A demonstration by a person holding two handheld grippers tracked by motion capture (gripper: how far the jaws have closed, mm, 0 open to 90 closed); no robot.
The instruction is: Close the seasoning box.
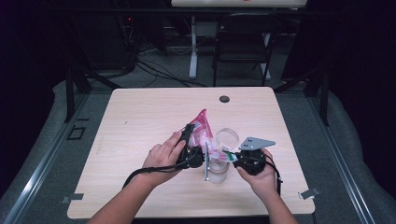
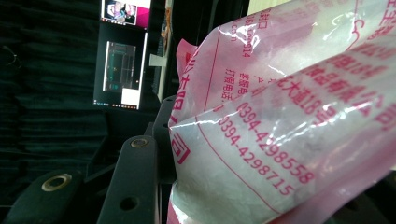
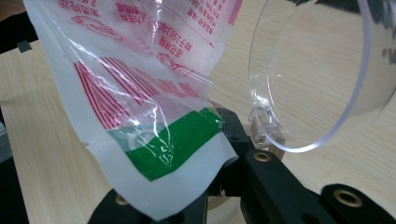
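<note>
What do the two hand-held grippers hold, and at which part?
Both hold the pink plastic bag. The right hand-held gripper pinches its edge with the green stripe; the left hand-held gripper grips the bag's side, near the printed numbers.

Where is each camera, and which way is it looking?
High view: above the table, looking forward and down; forearms, both hands, left hand-held gripper, right hand-held gripper.
Left gripper view: on that gripper, facing the bag; its black jaws show.
Right gripper view: on that gripper, facing bag and jar lid; its jaws show.
Shared: all three see the bag.
</note>
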